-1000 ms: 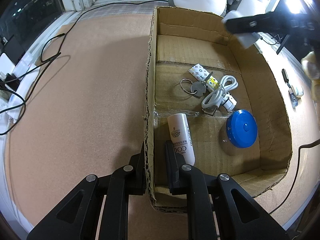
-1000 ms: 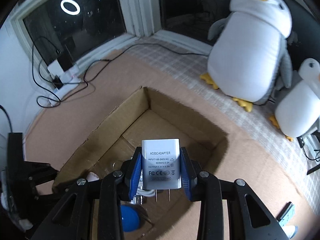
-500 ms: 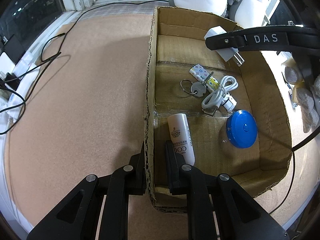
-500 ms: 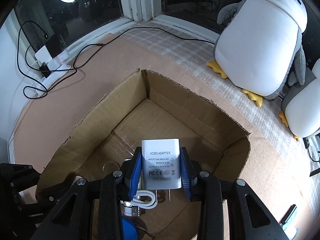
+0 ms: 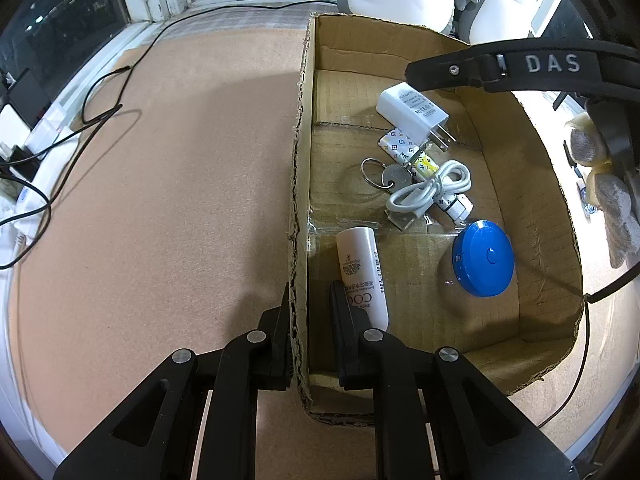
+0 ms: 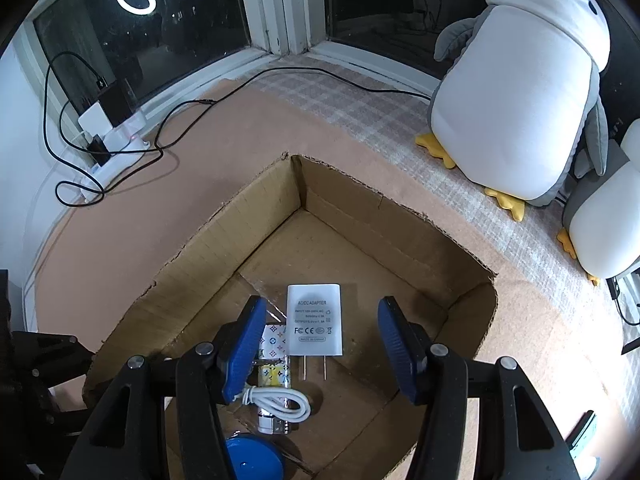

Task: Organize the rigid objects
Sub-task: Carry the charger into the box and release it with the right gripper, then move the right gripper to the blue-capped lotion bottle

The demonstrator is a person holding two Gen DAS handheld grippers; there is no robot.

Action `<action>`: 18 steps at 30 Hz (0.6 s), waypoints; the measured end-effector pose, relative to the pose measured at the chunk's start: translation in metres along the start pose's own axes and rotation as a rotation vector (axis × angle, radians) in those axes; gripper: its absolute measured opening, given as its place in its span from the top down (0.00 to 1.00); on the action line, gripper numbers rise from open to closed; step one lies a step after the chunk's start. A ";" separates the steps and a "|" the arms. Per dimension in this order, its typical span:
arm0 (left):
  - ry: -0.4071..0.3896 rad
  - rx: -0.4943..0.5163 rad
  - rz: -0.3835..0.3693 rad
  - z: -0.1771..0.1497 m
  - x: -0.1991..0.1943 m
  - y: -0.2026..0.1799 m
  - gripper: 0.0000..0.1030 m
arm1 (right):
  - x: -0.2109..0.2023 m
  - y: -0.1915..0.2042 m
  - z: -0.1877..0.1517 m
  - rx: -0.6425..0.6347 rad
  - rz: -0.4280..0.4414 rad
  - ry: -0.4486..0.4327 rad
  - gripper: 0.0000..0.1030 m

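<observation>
Dark window panes wrap the corner behind a brown mat (image 5: pixel 160 184) where an open cardboard box (image 5: pixel 301 184) sits, with two plush penguins (image 6: pixel 520 92) just beyond its far side. My left gripper (image 5: pixel 308 312) is clamped shut on the box's left wall, one finger outside and one inside, pointing steeply down. My right gripper (image 6: pixel 320 344) hangs over the box with its blue pads (image 6: pixel 244 344) spread well apart; its jaws have just been opening, and nothing touches them. Between and below those pads the white adapter (image 6: pixel 315 320) lies flat on the box floor, label up, prongs toward me. From my left view, the adapter (image 5: pixel 412 114) rests at the far half of the box, partly over a patterned case (image 5: pixel 396 146). Nearer sit a key ring (image 5: pixel 384 174), a coiled white cable (image 5: pixel 432 192), a blue round disc (image 5: pixel 482 258) by the right wall, and a white tube (image 5: pixel 362 272) lying just beside my left gripper's inner finger. Black cords (image 6: pixel 120 152) trail across the mat to a power strip by the window.
</observation>
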State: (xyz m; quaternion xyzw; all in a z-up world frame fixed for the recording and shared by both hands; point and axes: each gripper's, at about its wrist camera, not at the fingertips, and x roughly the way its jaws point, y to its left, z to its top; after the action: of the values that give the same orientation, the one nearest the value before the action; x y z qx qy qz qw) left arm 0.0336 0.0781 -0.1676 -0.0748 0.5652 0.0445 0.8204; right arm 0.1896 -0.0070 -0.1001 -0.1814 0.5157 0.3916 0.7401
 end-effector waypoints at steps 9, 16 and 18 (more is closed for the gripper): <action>0.001 0.002 0.001 0.000 0.000 0.000 0.87 | -0.048 -0.025 -0.017 0.073 0.039 -0.081 0.47; 0.001 0.004 0.002 0.000 0.000 -0.001 0.87 | -0.100 -0.094 -0.061 0.212 0.005 -0.119 0.47; 0.001 0.004 0.002 0.000 0.000 -0.001 0.87 | -0.111 -0.121 -0.078 0.266 -0.017 -0.117 0.47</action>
State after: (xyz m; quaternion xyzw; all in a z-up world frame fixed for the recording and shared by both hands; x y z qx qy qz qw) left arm 0.0336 0.0773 -0.1678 -0.0725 0.5660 0.0441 0.8201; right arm 0.2159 -0.1784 -0.0470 -0.0631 0.5176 0.3236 0.7896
